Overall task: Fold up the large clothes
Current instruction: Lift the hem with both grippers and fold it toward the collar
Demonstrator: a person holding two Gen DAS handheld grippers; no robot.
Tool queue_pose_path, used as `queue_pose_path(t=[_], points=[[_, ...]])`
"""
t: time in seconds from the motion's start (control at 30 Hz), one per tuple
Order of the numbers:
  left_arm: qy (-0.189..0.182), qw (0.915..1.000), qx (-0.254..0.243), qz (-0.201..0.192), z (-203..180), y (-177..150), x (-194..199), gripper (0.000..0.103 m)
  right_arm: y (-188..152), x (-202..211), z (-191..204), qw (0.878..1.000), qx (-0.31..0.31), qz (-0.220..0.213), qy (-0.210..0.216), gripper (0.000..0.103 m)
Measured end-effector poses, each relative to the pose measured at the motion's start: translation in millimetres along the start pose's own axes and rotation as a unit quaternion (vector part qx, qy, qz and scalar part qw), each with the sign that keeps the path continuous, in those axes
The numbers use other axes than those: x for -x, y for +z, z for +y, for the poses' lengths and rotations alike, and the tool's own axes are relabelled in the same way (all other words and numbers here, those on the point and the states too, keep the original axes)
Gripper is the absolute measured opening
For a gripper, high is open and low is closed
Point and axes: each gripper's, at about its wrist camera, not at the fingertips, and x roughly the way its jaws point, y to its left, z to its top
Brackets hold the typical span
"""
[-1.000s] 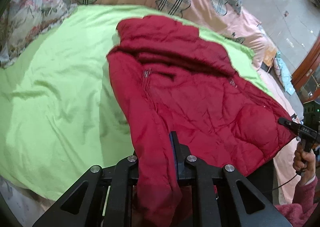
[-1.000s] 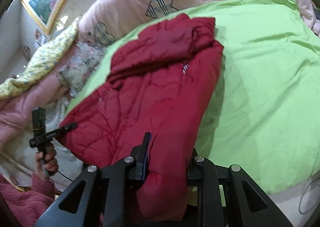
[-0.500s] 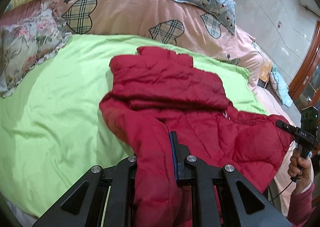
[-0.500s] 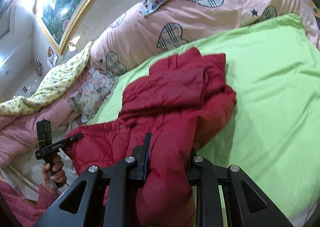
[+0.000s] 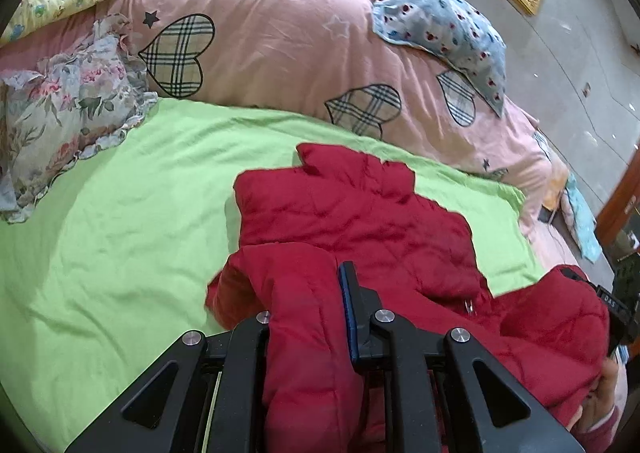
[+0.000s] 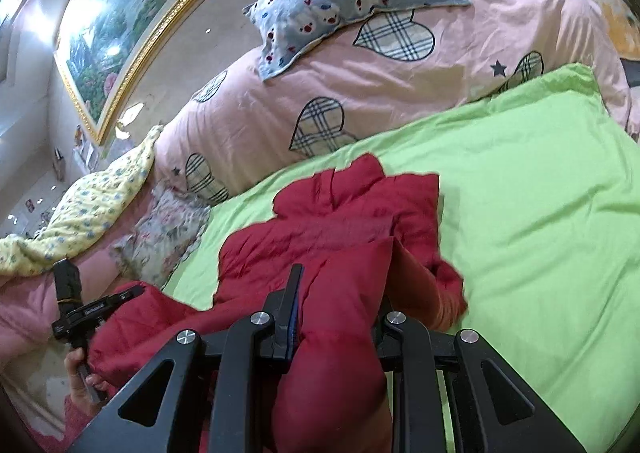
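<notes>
A red quilted jacket lies on the green sheet, its collar end towards the pink duvet. My left gripper is shut on one corner of the near hem, which bulges up between the fingers and hides the left one. My right gripper is shut on the other hem corner of the jacket in the same way. The lifted hem hangs over the jacket's middle. Each wrist view shows the other gripper at its edge: the right gripper and the left gripper, each held by a hand.
A pink duvet with plaid hearts is heaped behind the green sheet. A blue patterned pillow lies on it. A floral pillow and a yellow blanket are at one side. A gold-framed painting hangs on the wall.
Both grippers have risen and carried the jacket's near hem forward towards the collar. The jacket now doubles over itself and covers less of the sheet.
</notes>
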Motion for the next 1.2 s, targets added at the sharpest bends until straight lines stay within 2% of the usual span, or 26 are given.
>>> queue_pose_path(t=[0.4,0.8,1.2], points=[[0.026,0.9994,0.023,0.006,-7,51,-71,0.015,37,-55,-6,0.999,0.001,-0.018,-0.031,0.022],[0.041,0.9978,0.042,0.029,-4,92,-149,0.015,60,-118,-27,0.999,-0.016,-0.001,-0.051,0.026],[0.076,0.9905,0.085,0.076,30,125,-268,0.017,74,-197,-73,0.992,-0.082,0.030,-0.096,0.028]])
